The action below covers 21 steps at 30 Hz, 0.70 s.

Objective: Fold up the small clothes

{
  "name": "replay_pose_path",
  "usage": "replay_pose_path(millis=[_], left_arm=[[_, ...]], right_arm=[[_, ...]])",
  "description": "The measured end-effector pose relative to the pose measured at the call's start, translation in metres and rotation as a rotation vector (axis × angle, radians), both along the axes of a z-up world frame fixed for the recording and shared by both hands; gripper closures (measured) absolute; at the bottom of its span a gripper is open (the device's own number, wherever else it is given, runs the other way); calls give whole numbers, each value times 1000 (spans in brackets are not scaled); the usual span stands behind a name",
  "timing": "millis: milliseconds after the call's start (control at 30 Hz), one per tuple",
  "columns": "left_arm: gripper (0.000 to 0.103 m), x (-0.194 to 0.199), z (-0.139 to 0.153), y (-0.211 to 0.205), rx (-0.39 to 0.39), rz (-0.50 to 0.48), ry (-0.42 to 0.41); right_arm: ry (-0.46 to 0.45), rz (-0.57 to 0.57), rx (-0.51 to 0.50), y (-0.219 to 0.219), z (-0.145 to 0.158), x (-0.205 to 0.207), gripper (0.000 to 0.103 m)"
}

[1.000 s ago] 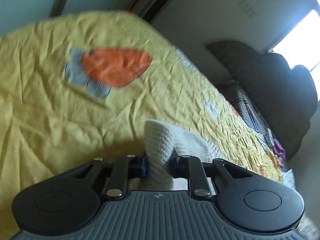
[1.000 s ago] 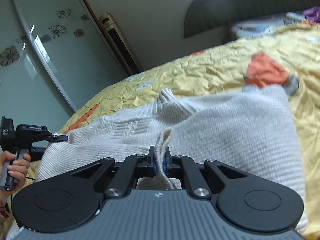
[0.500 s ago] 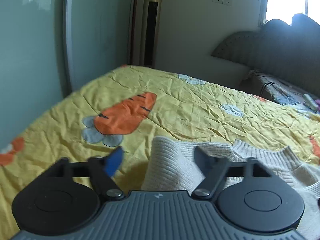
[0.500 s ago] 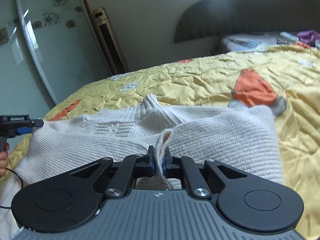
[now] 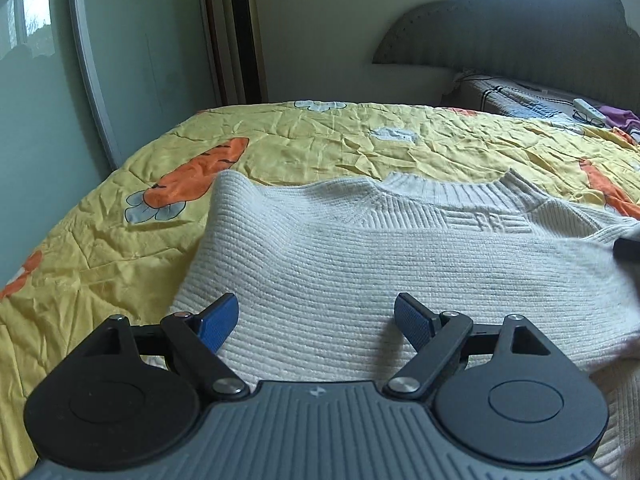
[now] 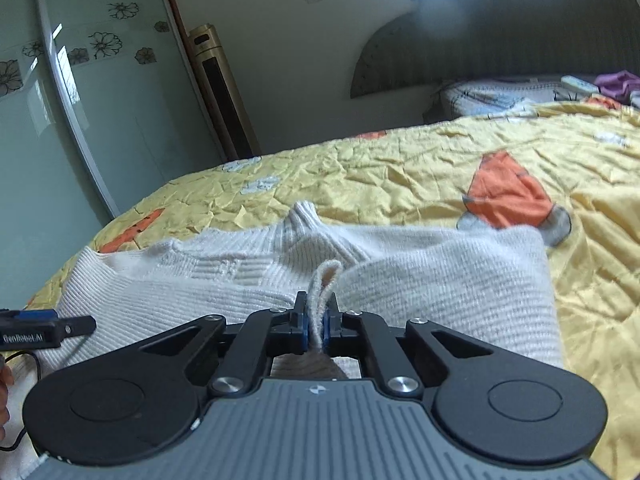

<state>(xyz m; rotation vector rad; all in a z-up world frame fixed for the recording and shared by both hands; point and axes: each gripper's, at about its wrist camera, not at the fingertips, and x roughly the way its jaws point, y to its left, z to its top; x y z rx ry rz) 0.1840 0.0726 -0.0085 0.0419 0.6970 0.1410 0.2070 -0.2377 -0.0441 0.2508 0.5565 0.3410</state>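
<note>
A cream knitted sweater [image 5: 360, 256] lies folded on a yellow bedspread [image 5: 120, 248] with carrot prints, its ribbed collar pointing away from me. My left gripper [image 5: 316, 322] is open and empty, its blue pads spread just above the sweater's near edge. In the right wrist view the sweater [image 6: 440, 280] lies under my right gripper [image 6: 316, 326], which is shut on a pinched fold of its knit. The left gripper's tip [image 6: 44, 330] shows at the far left of that view.
A grey padded headboard [image 5: 520, 28] stands at the back right. A patterned pillow [image 5: 516, 100] with a remote and glasses lies before it. A tall gold air conditioner [image 5: 244, 32] and a glass sliding door [image 6: 80, 100] stand by the far wall.
My left gripper let go of the sweater's edge, opened wide and drew back over the garment. My right gripper stayed shut on its fold and barely moved.
</note>
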Motion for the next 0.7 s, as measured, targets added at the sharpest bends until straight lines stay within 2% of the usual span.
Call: replay_pose_path(millis=[200, 300, 333, 367, 433, 500, 600, 700], left_arm=[[17, 3, 0, 5, -18, 12, 8], [15, 3, -4, 6, -22, 18, 11], [15, 3, -5, 7, -24, 21, 10], [15, 2, -5, 7, -27, 21, 8], [14, 1, -4, 8, -31, 20, 7], [14, -1, -3, 10, -37, 25, 11], [14, -8, -1, 11, -41, 19, 1], [14, -12, -4, 10, -16, 22, 12]], right_arm=[[-65, -5, -67, 7, 17, 11, 95], [-22, 6, -154, 16, 7, 19, 95], [11, 8, -175, 19, 2, 21, 86], [32, -4, -196, 20, -2, 22, 84], [4, -36, -206, 19, 0, 11, 67], [-62, -83, -213, 17, 11, -6, 59], [-104, -59, -190, 12, 21, -25, 58], [-6, -5, -188, 13, 11, -20, 57]])
